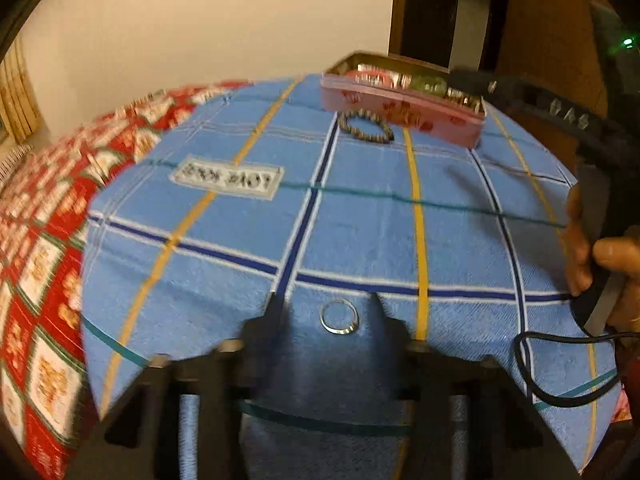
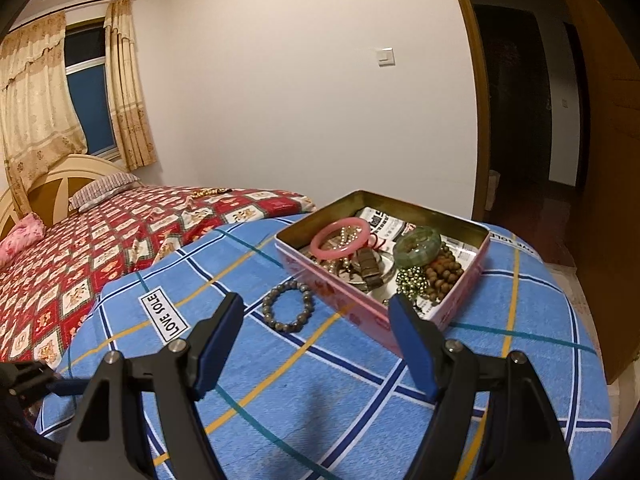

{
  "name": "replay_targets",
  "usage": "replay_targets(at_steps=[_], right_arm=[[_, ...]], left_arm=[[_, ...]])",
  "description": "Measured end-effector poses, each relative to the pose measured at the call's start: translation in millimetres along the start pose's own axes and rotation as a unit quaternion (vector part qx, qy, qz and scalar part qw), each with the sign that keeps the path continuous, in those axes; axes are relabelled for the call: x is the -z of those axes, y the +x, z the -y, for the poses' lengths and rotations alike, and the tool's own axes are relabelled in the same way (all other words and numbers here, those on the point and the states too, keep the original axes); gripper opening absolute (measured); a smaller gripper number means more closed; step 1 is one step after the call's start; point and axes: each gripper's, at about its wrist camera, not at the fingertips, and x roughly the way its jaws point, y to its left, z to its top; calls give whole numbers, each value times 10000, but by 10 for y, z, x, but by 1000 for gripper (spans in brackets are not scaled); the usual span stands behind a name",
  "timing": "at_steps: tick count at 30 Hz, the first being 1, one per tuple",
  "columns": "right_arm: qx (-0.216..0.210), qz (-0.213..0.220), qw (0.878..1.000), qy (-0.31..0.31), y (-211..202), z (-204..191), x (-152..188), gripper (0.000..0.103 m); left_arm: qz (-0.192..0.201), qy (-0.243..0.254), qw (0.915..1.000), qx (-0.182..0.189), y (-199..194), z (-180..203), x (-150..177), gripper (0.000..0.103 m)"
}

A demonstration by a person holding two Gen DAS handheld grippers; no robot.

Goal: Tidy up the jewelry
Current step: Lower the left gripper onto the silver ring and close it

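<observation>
A silver ring lies on the blue checked cloth, between the open fingers of my left gripper, which is low over the cloth. A grey bead bracelet lies beside a pink tin box. The box holds a pink bangle, a green jade ring, brown beads and other pieces. My right gripper is open and empty, raised in front of the box and bracelet.
The cloth covers a round table. A bed with a red patterned cover stands to the left. A black cable lies on the cloth at right. A doorway is behind.
</observation>
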Motion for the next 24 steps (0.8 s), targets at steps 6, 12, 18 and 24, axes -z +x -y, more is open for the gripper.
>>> replay_targets(at_steps=[6,12,18,24], right_arm=[[-69,-58,9999,80,6,16,1,78],[-86,-62,9998,163,1,43,-3,78],[-100,-103,9997,194,15,54,2,78],[-116,-361,9991,215,98,62,37,78]], left_arm=[[77,77,9999,2,12,39,29,36],[173,267,9994,134,-18,116,75,20],[232,83,9994,231,-11,81,54,20],[734,-392,9963,228,-100,-94,-176,20]])
